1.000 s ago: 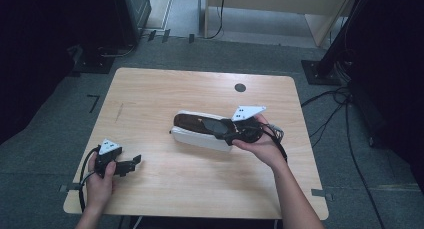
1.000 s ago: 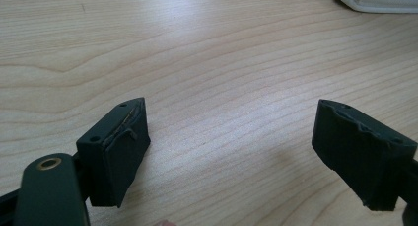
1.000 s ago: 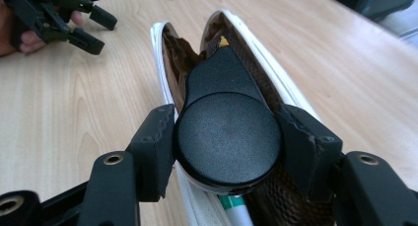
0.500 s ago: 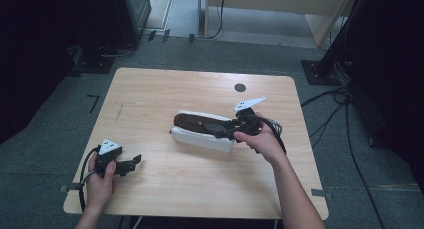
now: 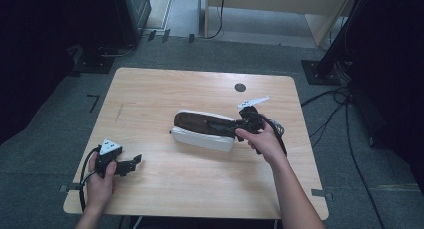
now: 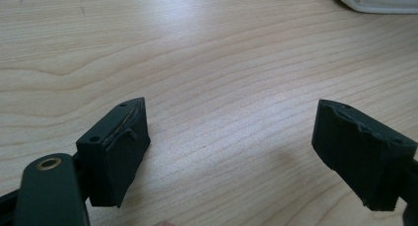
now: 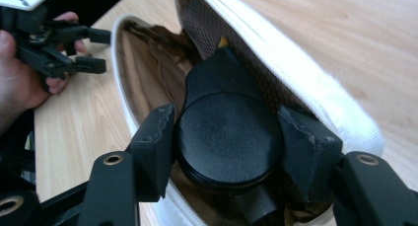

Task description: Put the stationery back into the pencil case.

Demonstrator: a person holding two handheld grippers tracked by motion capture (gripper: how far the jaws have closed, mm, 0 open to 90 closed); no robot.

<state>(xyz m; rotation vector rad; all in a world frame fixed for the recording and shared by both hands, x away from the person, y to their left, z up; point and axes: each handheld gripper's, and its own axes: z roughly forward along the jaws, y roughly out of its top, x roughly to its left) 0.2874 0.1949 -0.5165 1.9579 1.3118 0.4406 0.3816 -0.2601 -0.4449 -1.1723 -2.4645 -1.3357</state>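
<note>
Shoe: a white shoe (image 5: 204,131) lies on its side mid-bench (image 5: 165,89), opening toward the right gripper (image 5: 239,125).
Right jaws: pinching a black round-headed insert (image 7: 227,139) just inside the shoe mouth.
Left gripper (image 5: 134,162): jaws spread, nothing between them — well apart from the shoe.
Doing it well: keep the pinch firm and the insert aligned with the shoe's length — the left could steady the shoe.
Views: the right gripper view reveals the brown lining (image 7: 148,63) and the grip; the high view gives layout.

The left tool (image 5: 131,163) is black, with a grey three-cornered plate on top and a black cable looping from its rear. Its blocky jaws carry small screw holes and a brass-ringed pivot. The right tool (image 5: 239,125) matches: black, grey plate, trailing cable. Both forearms are bare.
</note>
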